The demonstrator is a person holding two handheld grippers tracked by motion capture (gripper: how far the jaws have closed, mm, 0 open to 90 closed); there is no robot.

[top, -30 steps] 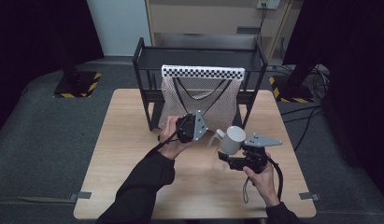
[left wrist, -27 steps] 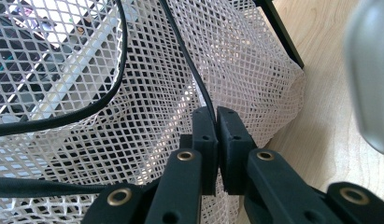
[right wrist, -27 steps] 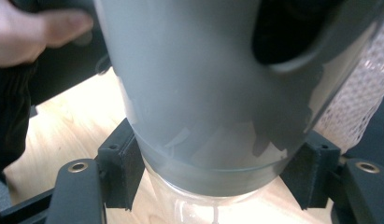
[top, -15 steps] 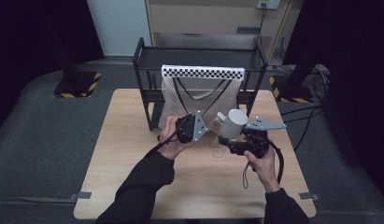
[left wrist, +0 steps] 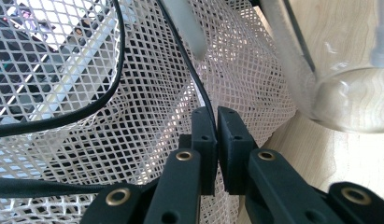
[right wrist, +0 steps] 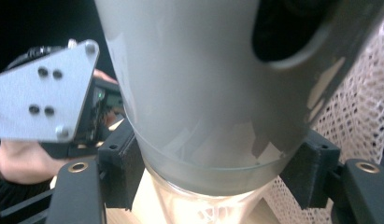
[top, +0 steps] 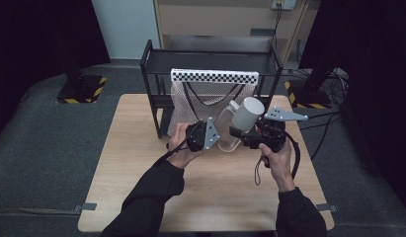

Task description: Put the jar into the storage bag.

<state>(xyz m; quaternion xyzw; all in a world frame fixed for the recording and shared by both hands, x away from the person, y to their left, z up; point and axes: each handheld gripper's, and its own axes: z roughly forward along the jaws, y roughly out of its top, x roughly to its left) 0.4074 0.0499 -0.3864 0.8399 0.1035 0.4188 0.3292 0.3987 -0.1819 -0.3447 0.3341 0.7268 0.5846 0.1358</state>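
Observation:
A white mesh bag with black cord handles hangs from a black rack under a checkered strip. My left gripper is at the bag's lower front. In the left gripper view it is shut on the mesh, right beside a black cord. My right gripper holds a white mug up near the bag's right side. The right gripper view has the jaws pressed on both sides of the mug, its handle at the upper right.
A clear glass jar stands on the wooden table between the two grippers, just below the mug; it is also in the left gripper view. The rack's posts frame the bag. Cables lie on the floor at the right.
My right gripper has carried the mug up and away from the person, toward the mesh bag. The left gripper has stayed put on the mesh.

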